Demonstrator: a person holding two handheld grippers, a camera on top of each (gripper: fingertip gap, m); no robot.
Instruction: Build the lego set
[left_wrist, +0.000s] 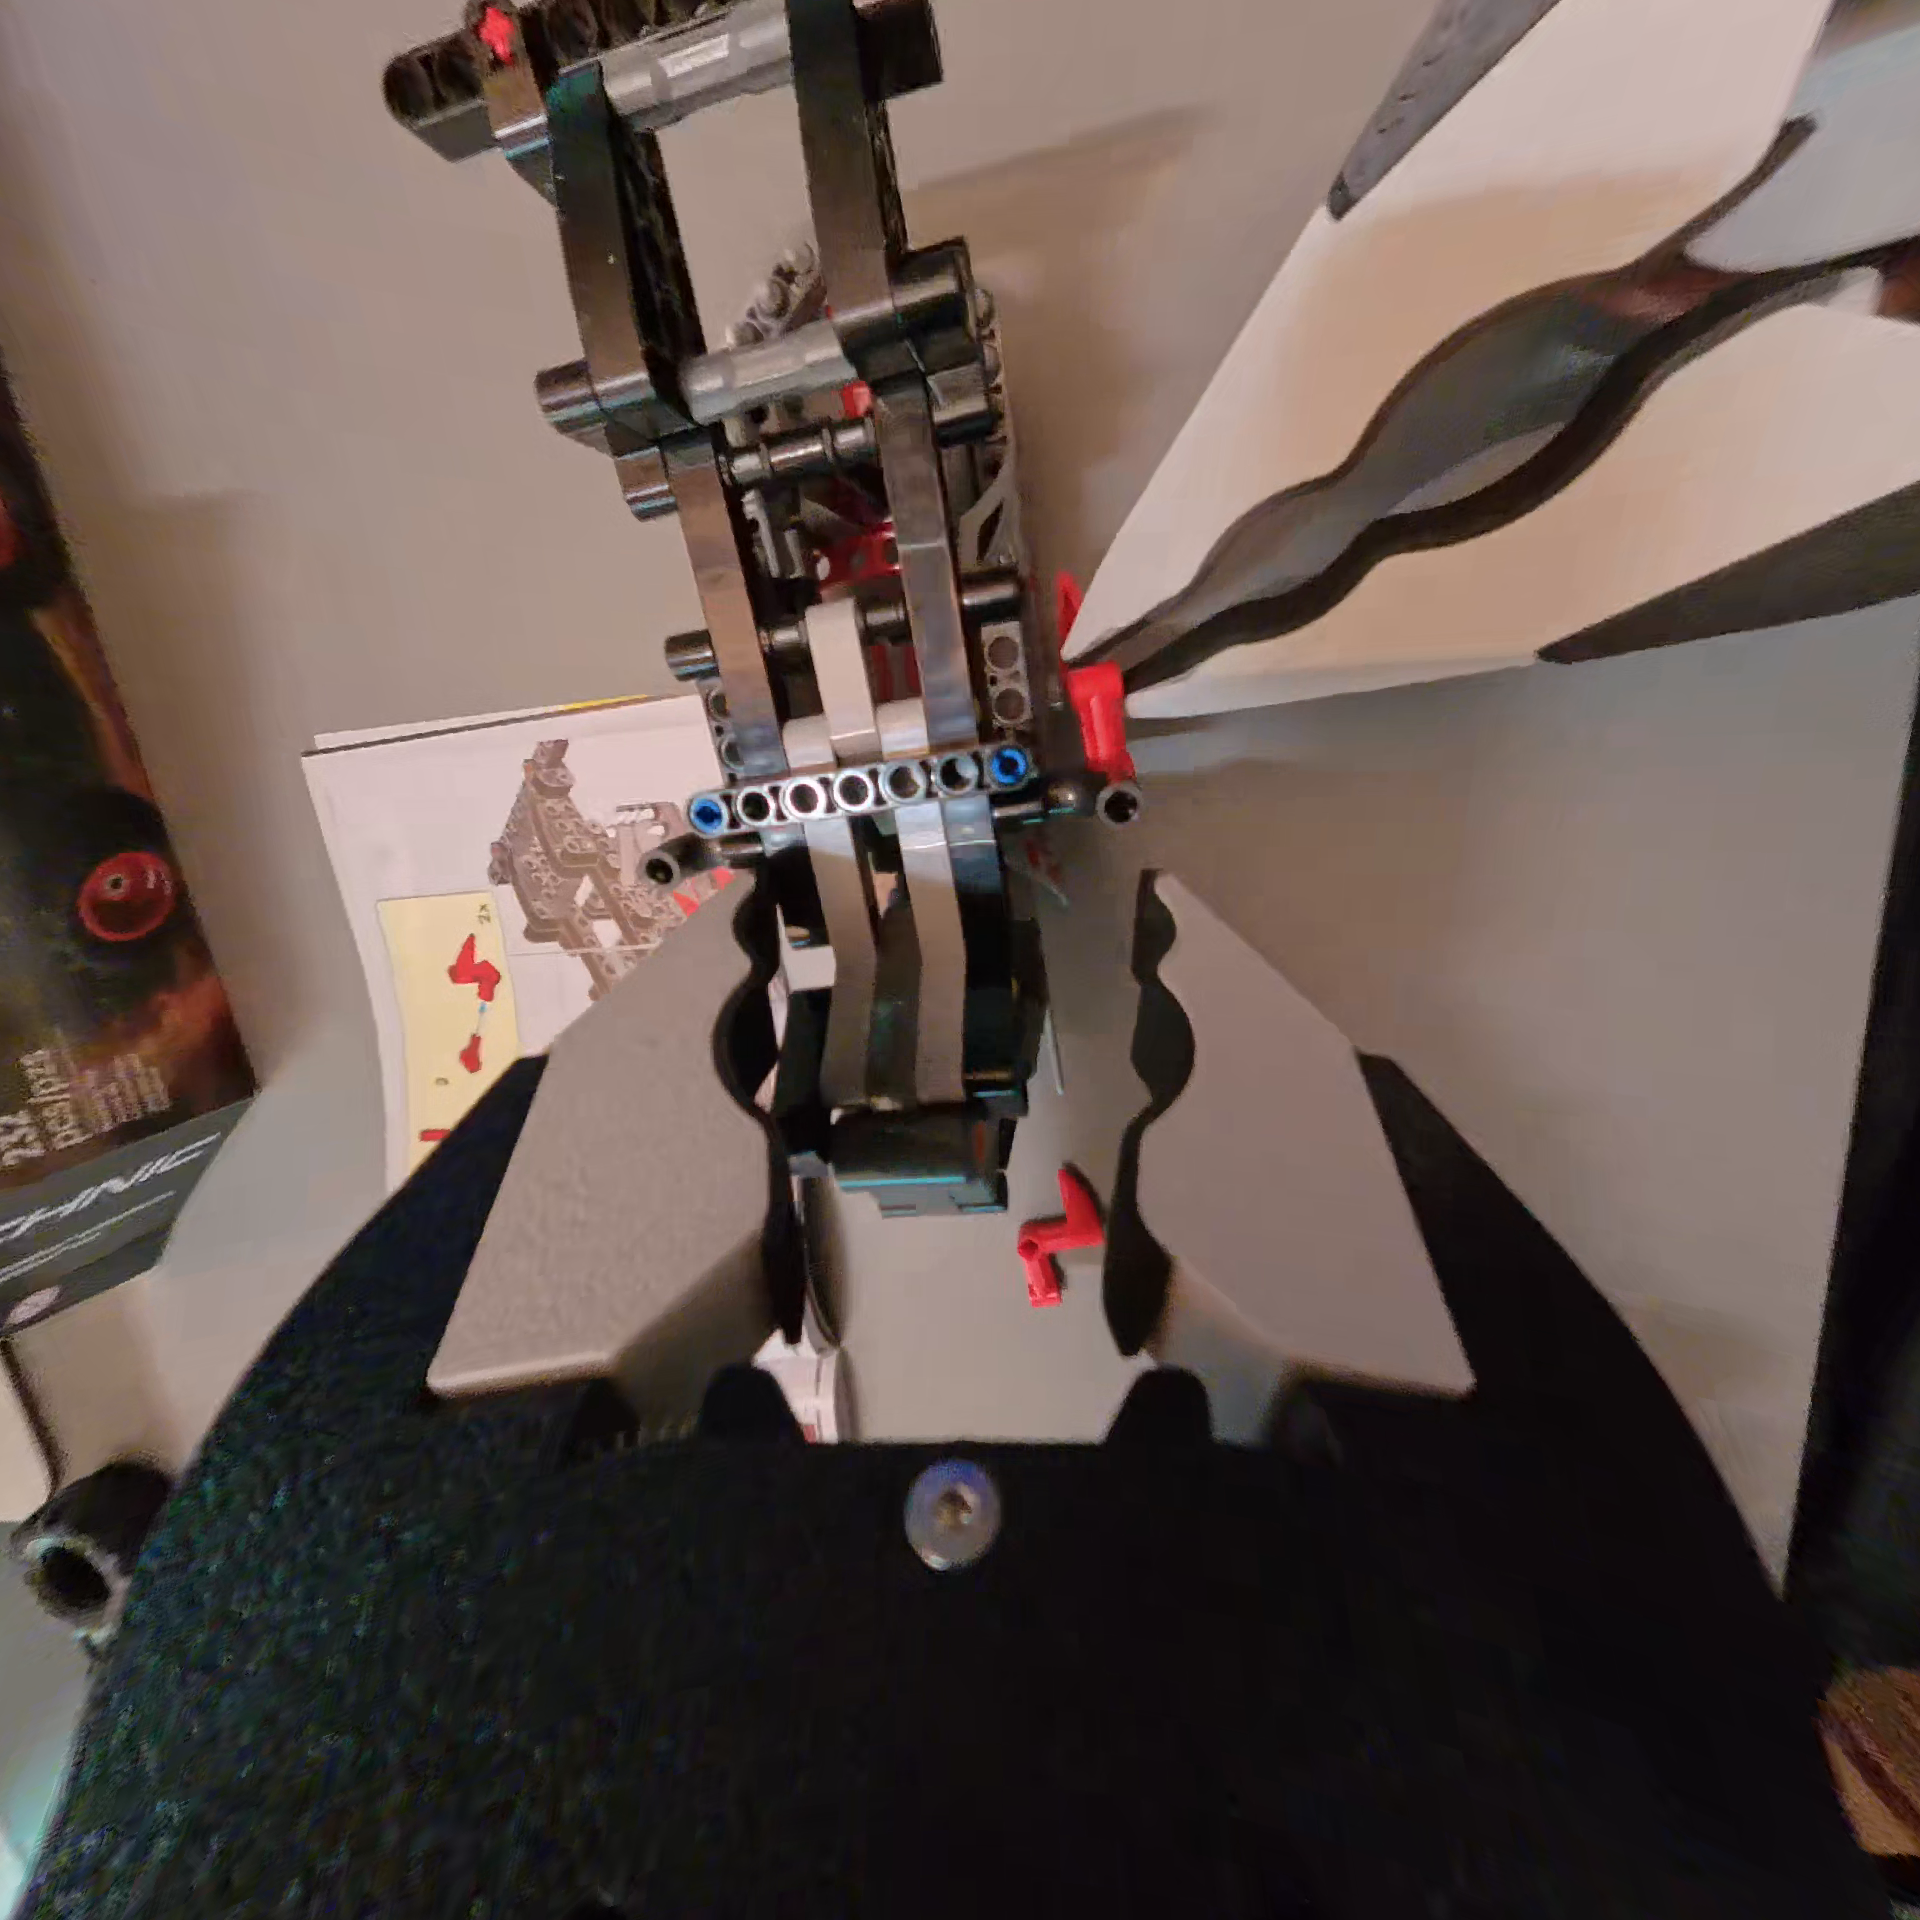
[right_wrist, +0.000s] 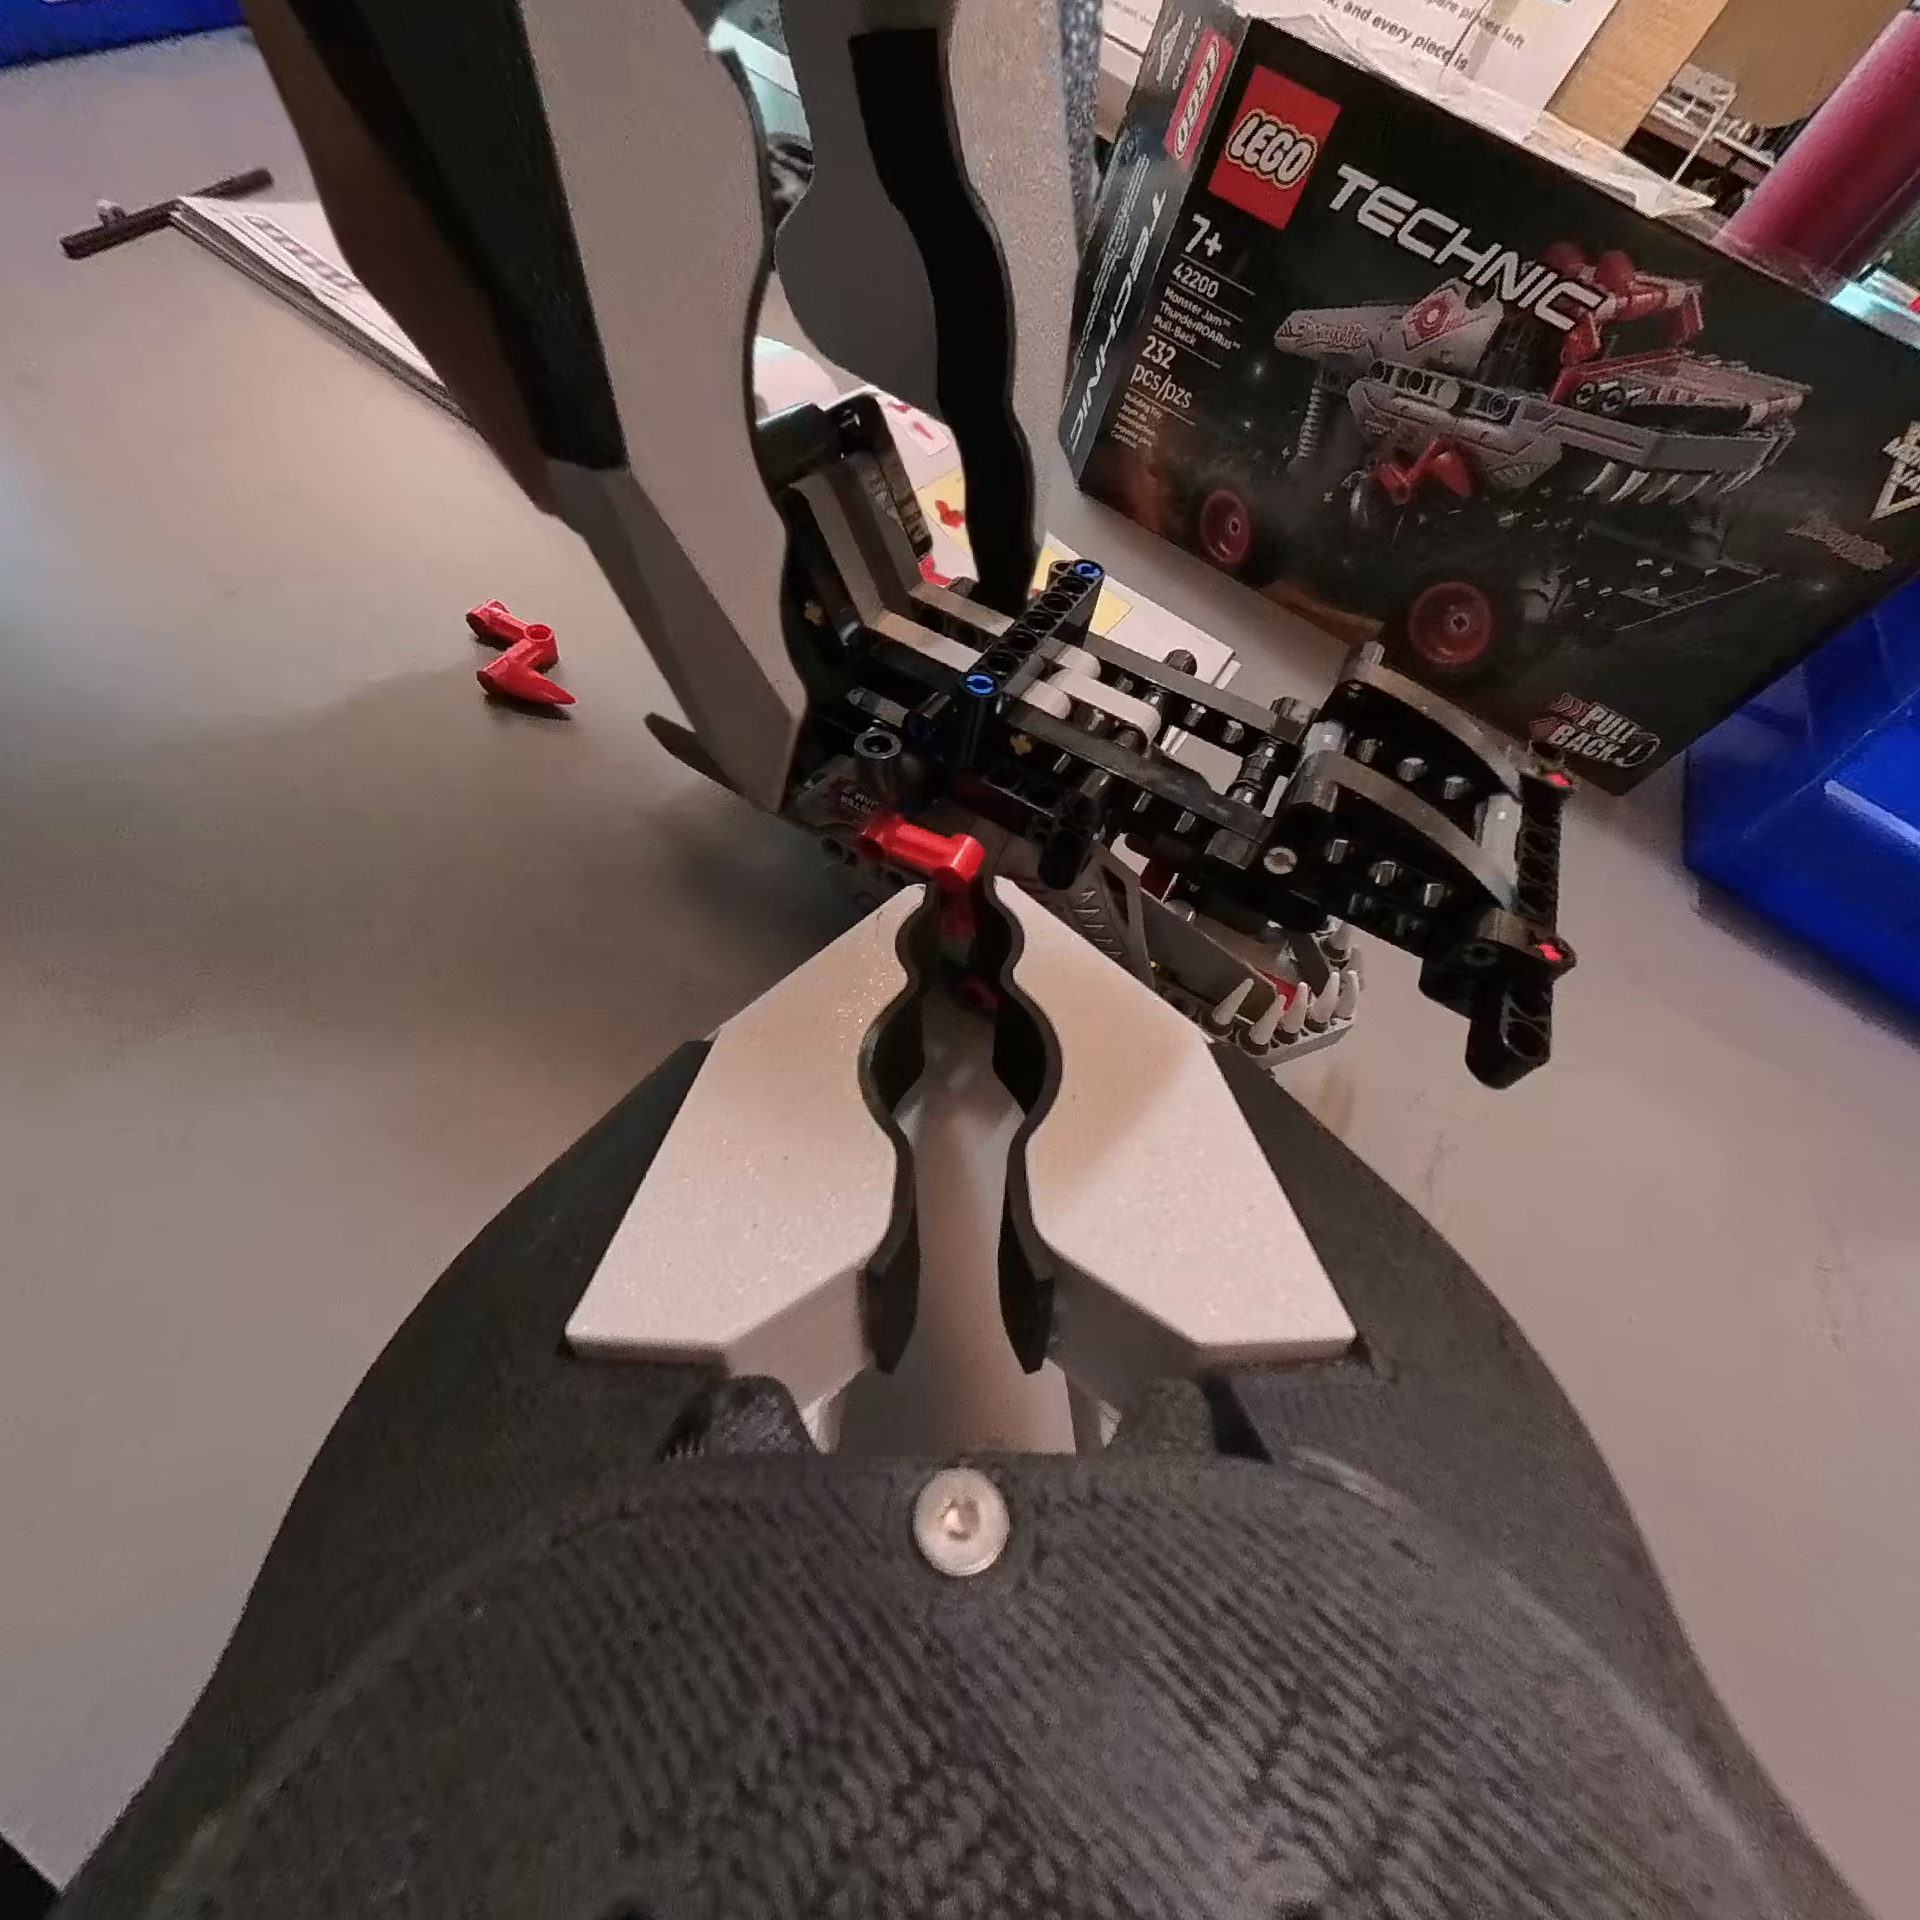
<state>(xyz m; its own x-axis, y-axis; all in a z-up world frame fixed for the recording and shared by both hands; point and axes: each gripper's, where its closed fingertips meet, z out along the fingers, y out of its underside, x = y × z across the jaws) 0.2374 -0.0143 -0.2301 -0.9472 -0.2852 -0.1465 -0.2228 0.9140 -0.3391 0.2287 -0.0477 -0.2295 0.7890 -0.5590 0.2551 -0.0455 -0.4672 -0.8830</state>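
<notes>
The half-built truck chassis (right_wrist: 1143, 769) sits on the table (right_wrist: 260, 935), left gripper (left_wrist: 940, 997) jaws straddling its rear, seemingly steadying it. Right gripper (right_wrist: 961, 914) jaws pinch a red connector (right_wrist: 925, 844) at its side. Light, rigid, but pins pop loose, so press by the beams.

Bare table (right_wrist: 260, 935) left of model (right_wrist: 1143, 748), loose red pieces (right_wrist: 520, 660) there, box (right_wrist: 1455, 395) blocking behind
</notes>
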